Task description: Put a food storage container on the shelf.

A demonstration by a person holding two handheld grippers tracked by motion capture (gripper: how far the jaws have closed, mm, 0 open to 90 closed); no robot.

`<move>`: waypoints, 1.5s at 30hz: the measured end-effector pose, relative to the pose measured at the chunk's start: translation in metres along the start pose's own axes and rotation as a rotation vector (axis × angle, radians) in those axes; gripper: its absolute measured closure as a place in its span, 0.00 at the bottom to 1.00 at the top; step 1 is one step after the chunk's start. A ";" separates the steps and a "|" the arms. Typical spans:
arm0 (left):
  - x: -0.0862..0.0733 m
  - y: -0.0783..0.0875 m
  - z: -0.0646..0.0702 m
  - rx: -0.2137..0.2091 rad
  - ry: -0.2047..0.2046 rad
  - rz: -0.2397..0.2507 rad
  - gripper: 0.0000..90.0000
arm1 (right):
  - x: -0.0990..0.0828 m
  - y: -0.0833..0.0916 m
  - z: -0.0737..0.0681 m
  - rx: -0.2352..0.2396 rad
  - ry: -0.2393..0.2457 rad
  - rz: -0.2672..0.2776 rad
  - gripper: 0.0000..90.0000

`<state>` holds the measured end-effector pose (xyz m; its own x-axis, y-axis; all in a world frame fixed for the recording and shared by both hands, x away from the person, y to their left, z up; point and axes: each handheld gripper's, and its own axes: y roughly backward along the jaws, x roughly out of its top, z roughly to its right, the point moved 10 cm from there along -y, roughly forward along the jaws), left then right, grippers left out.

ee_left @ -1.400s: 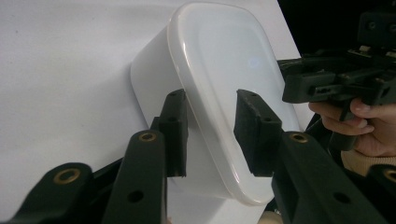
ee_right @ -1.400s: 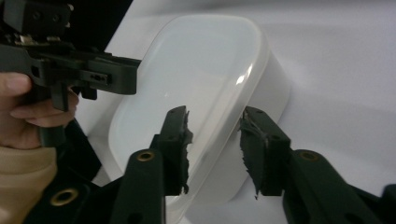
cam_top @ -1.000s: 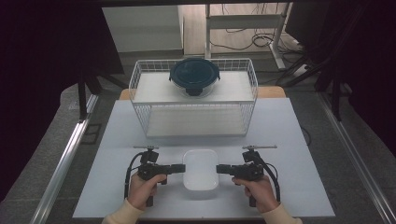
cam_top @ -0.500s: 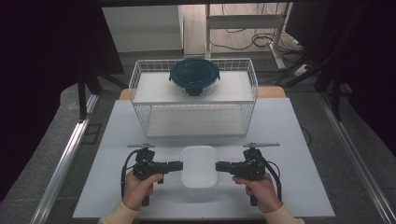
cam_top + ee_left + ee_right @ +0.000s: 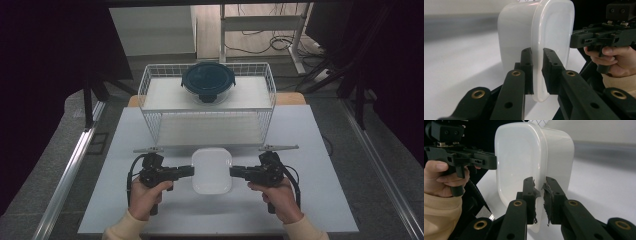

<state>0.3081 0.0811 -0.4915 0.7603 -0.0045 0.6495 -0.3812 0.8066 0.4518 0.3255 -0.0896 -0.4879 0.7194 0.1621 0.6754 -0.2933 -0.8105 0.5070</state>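
Where the white table [image 5: 300,200] ends, grey floor [image 5: 380,125] surrounds it.

A pale table [image 5: 330,200] stands on a grey speckled floor [image 5: 380,110]. A metal rail [image 5: 70,185] runs along the floor at the left of the table and another [image 5: 385,175] at its right. Behind the table the floor gives way to a lighter wooden strip with a metal frame [image 5: 260,22] standing on it, and loose cables [image 5: 280,42] lie beside the frame's legs. A pale panel [image 5: 152,30] stands at the back left. Dark curtains [image 5: 45,75] hang at both sides and leave the edges of the room in shadow; the light falls mainly on the table top
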 end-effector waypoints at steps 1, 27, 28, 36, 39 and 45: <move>0.003 0.000 -0.001 0.003 -0.001 -0.001 0.89 | 0.003 0.000 0.000 -0.002 0.003 0.001 0.88; 0.096 0.029 0.030 -0.022 -0.093 0.067 0.89 | 0.097 0.032 -0.027 -0.019 0.105 0.071 0.88; 0.098 0.029 0.030 -0.023 -0.092 0.067 0.89 | 0.100 0.033 -0.027 -0.020 0.107 0.072 0.88; 0.128 0.036 0.036 -0.058 -0.083 0.076 0.89 | 0.126 0.040 -0.030 -0.009 0.100 0.078 0.88; 0.138 0.040 0.037 -0.066 -0.079 0.081 0.89 | 0.138 0.043 -0.034 -0.013 0.110 0.078 0.88; 0.155 0.046 0.039 -0.073 -0.083 0.083 0.89 | 0.157 0.045 -0.038 -0.018 0.117 0.068 0.88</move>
<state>0.3883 0.0945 -0.3463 0.6805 0.0173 0.7325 -0.3993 0.8470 0.3509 0.4013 -0.0789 -0.3387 0.6196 0.1722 0.7658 -0.3511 -0.8118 0.4666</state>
